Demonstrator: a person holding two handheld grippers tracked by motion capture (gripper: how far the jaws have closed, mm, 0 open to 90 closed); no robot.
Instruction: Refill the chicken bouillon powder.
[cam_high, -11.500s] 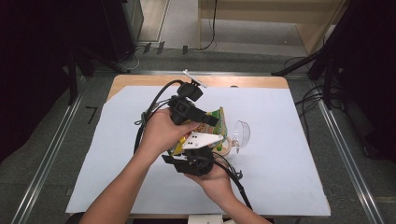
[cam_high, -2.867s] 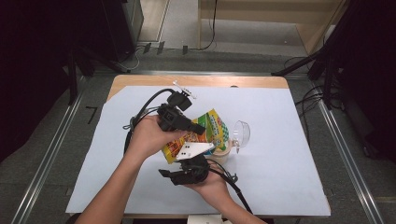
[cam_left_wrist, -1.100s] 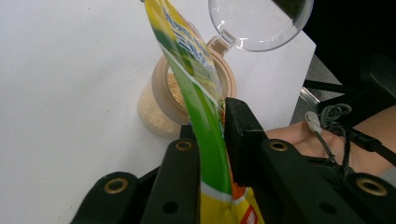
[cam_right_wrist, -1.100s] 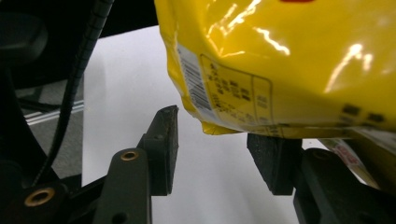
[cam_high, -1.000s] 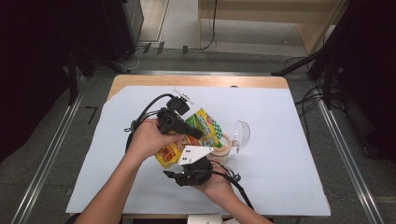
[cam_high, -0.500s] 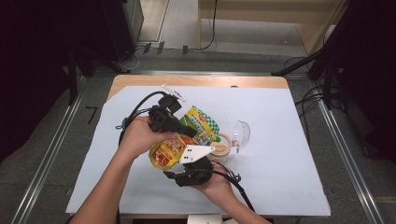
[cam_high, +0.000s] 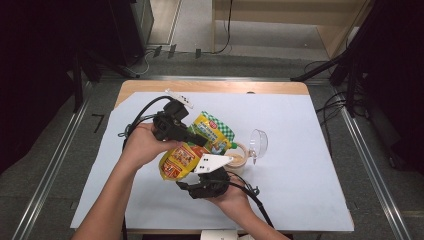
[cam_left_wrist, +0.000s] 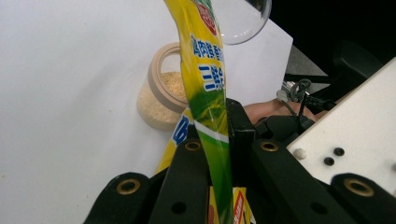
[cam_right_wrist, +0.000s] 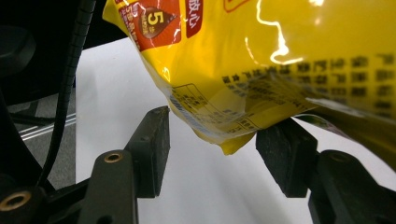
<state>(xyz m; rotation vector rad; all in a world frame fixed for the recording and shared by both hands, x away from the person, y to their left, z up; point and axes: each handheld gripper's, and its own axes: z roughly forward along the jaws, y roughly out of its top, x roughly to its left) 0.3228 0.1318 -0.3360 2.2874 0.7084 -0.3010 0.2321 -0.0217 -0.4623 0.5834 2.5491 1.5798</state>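
Observation:
A yellow and green snack pouch (cam_high: 195, 147) hangs tilted above the white sheet. My left gripper (cam_high: 200, 141) is shut on its green upper edge; in the left gripper view the film (cam_left_wrist: 205, 70) is pinched between the jaws of the left gripper (cam_left_wrist: 217, 126). My right gripper (cam_high: 186, 181) sits just below the pouch's lower end. In the right gripper view the right gripper (cam_right_wrist: 212, 140) is open and its jaws have just been opening. The pouch's bottom corner (cam_right_wrist: 261, 56) dips between the pads (cam_right_wrist: 152, 140) without being pressed.
An open jar of pale powder (cam_high: 239, 160) stands right of the pouch, with its clear lid (cam_high: 258, 142) lying beside it. The white sheet (cam_high: 310, 130) covers the wooden table. Cables trail from both grippers. Metal rails run along the floor on both sides.
The left hand has carried the pouch a little left and up. The right gripper's jaws have spread off the pouch's bottom end; that hand has stayed put.

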